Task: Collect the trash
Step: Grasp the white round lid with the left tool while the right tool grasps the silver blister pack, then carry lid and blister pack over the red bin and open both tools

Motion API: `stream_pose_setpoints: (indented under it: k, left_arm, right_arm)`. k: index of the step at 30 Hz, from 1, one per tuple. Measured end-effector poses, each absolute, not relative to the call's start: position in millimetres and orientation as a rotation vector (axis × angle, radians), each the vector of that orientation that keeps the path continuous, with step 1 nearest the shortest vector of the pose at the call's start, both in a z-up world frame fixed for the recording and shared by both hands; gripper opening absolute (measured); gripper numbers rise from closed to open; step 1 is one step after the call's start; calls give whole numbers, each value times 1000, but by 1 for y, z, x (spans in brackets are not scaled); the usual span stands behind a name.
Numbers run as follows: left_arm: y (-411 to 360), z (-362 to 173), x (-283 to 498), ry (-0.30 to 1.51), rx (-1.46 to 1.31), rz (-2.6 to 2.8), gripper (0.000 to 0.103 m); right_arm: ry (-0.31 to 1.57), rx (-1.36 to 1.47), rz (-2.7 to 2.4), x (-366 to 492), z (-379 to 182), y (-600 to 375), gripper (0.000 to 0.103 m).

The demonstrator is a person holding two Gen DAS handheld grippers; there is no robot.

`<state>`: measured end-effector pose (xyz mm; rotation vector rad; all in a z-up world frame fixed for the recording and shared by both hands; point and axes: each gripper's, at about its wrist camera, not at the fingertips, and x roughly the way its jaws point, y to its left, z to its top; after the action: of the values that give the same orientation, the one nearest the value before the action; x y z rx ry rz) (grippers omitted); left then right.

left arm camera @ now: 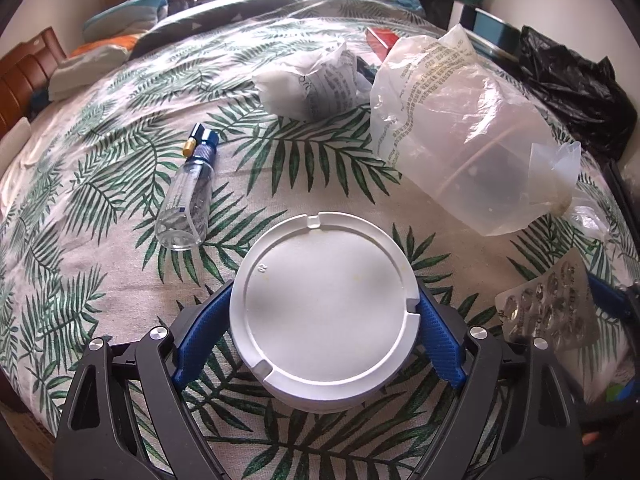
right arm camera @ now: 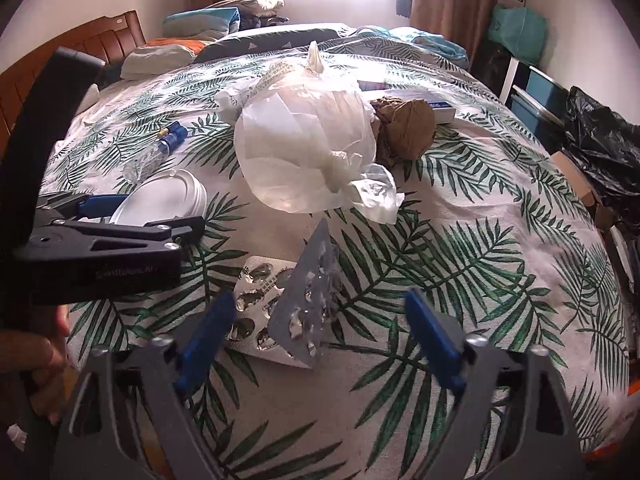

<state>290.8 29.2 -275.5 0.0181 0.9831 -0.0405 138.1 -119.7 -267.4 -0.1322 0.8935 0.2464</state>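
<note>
Round white plastic lid [left arm camera: 326, 312], flat on the leaf-print bed cover [left arm camera: 100, 208]; left gripper [left arm camera: 320, 328] straddles it, blue pads touching its rim at 9 and 3 o'clock. Jaws look clenched on the lid.

Silver foil blister packs [right arm camera: 296, 304], emptied, one propped on another, lie between the right gripper [right arm camera: 320, 332] fingers, nearer the left pad. Jaws released, nothing touched.

Outward from the lid: clear small bottle with blue cap [left arm camera: 188, 196] at 10 o'clock, crumpled white printed wrapper [left arm camera: 312, 80] at 12, large translucent plastic bag [left arm camera: 468, 136] at 1 to 2. Black bin bag [left arm camera: 576, 84] off the bed edge, far at 2.

Judgement: hold the lid's rim squarely before lifting; right jaws should centre on the foil and pinch low, since thin sheets slip.
</note>
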Motion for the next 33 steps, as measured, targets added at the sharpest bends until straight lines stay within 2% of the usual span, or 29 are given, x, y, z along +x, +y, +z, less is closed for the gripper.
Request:
stream_pose_setpoints:
  k: [1,3,5,6,7,10,12,26,33]
  left_arm:
    - [29,-275,291,981,19,-42,85]
    - [27,-275,289,977,25,-39,85]
    - [27,-274,288,972,32,-30,85]
    - [26,-273,287,968,41,-20,85]
    - [25,-273,287,965,44,-21,85]
    - [24,-272,285,962,47,-19,85]
    - [24,-272,285,962,36,-26,85]
    - [21,-257,273,929,30,-54,84]
    - [17,-241,243,924,38,-75,84]
  right_arm:
    - [893,-134,243,137,-267,-119,74]
    - [886,-141,235,136,-265,-119,63]
    - [886,-141,240,136,-264,-118,43]
    - [890,-139,244,136,-263,-118,39]
    - [896,-133,254,137,-263,-119,30]
    - [892,-116,270,138,-263,-122,20]
    - [898,-115,280,138,-262,-124,9]
    - [867,-124,305,125,-246,-133,7]
    - [854,-123,334,99,-227,-139,7]
